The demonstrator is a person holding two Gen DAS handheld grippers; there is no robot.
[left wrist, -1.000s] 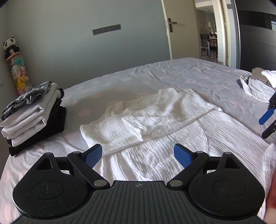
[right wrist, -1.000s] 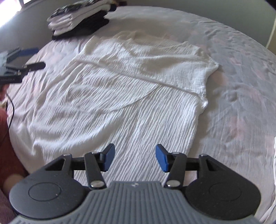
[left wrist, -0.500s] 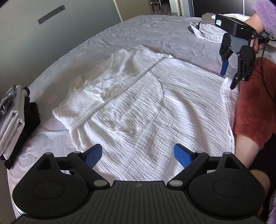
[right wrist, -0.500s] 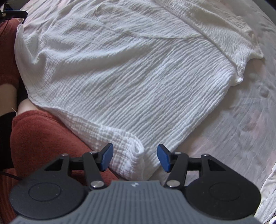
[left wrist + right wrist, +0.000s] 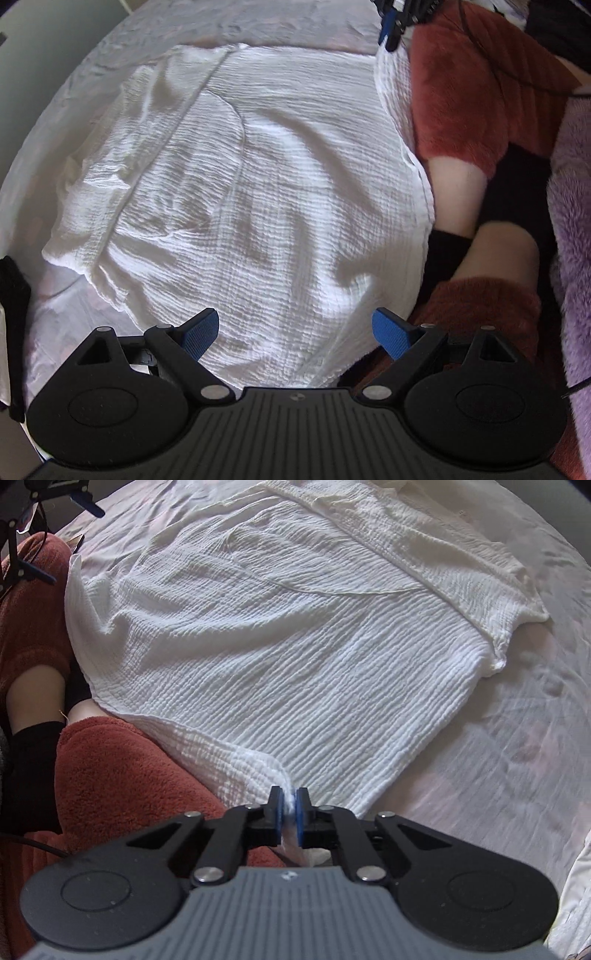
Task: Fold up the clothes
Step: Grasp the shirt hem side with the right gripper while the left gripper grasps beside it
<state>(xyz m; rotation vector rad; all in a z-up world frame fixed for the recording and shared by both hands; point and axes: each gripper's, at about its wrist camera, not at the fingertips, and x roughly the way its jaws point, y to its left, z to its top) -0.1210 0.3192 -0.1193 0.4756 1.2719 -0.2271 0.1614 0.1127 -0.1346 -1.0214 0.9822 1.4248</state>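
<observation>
A white crinkled shirt (image 5: 295, 635) lies spread on the bed (image 5: 517, 738), hem at the near edge by the person's knees. The right tongs (image 5: 290, 812) are closing, pads already pinching the hem's corner. The left tongs (image 5: 295, 334) hang wide open, empty, just above the hem's other end. The shirt's long axis runs away from both tongs, so folding likely means carrying the hem toward the far edge.
</observation>
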